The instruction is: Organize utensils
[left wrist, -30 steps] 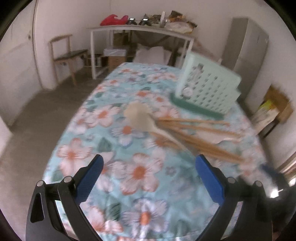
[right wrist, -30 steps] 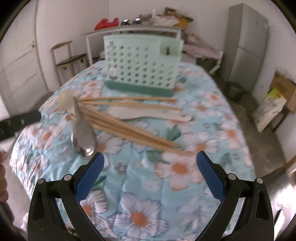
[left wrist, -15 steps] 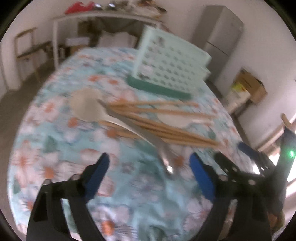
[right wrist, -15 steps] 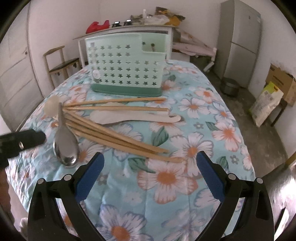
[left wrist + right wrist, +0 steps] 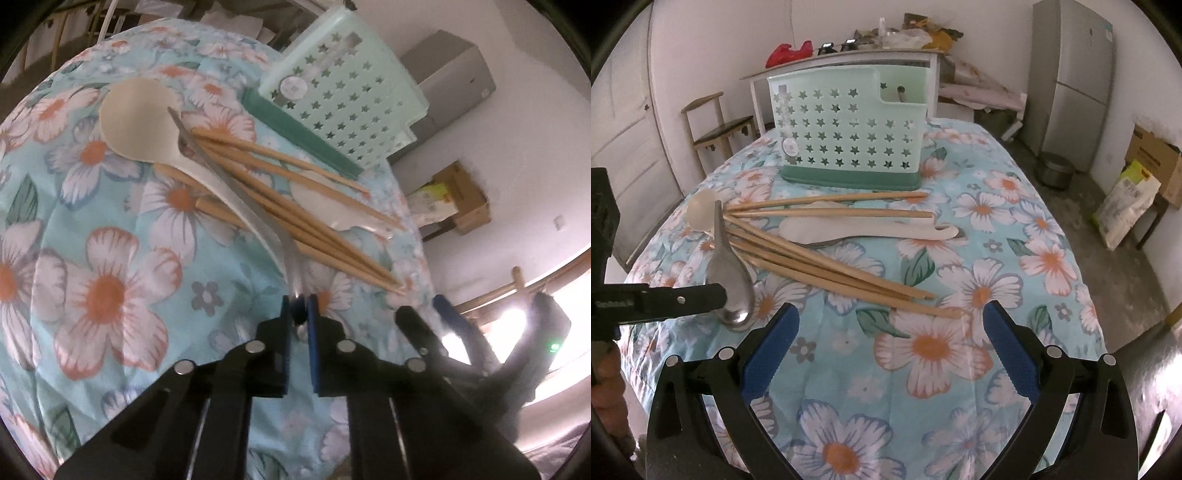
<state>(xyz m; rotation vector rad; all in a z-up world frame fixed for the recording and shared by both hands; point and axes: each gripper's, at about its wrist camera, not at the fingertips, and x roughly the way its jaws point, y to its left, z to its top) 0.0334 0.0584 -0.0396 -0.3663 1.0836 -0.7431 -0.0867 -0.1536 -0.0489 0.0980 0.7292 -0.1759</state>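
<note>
My left gripper (image 5: 298, 312) has its jaws pinched narrow on the bowl end of the metal spoon (image 5: 236, 192), low in the middle of the left wrist frame. In the right wrist view the same spoon (image 5: 729, 275) sits at the left edge, its bowl still resting on the floral tablecloth (image 5: 960, 350) and its handle running up across the pile toward the pale serving spoon (image 5: 701, 214).

My right gripper (image 5: 890, 339) hangs wide and empty at the bottom of its frame, holding nothing, with the near tips of the chopsticks (image 5: 831, 266) just above it.

The rest of the utensils lie loose in mid-frame: the chopsticks fan out from the left, and a flat white paddle (image 5: 871, 230) lies among them. The mint star-punched caddy (image 5: 846, 133) stands upright behind them, upper centre, well apart from the spoon.

I judge this to be the pickup of the first utensil. Next I need to lift the spoon clear without dragging the chopsticks its handle crosses, then carry it up and over the caddy's rim and drop it into a compartment. The grip on the rounded bowl looks slippery, so I would lift slowly.
</note>
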